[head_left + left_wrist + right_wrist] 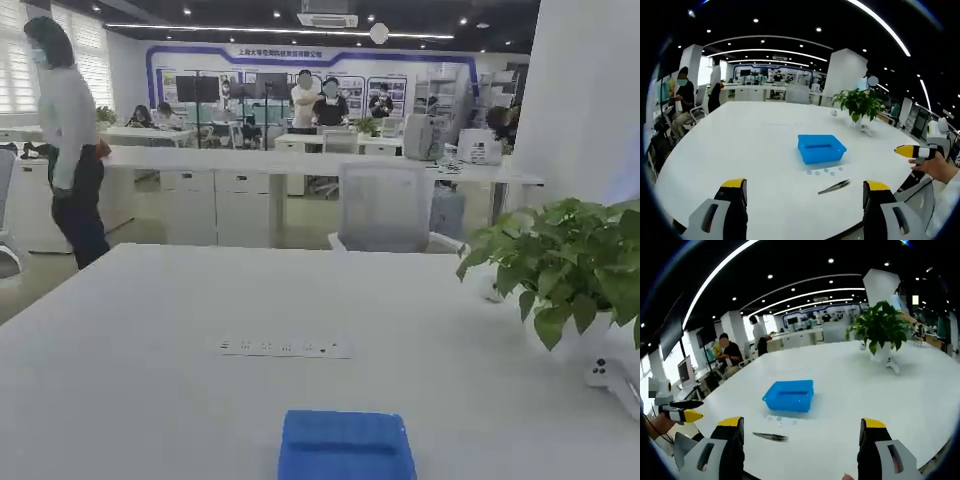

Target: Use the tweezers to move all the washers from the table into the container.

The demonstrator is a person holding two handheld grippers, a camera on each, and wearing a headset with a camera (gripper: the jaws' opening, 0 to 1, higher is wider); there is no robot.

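White worktable [150, 380] in an open office carries one blue container [346, 445]. Lettering on the blue-framed board [280, 52] on the far wall is too small for me to read. From the left gripper view I count five washers [825, 171] in a loose row on the table just in front of the container, one pair of tweezers [834, 186] lying near them, and one potted plant [858, 104] further back. I note the left gripper [804, 185] with jaws spread wide, and the right gripper [801, 423] likewise spread.
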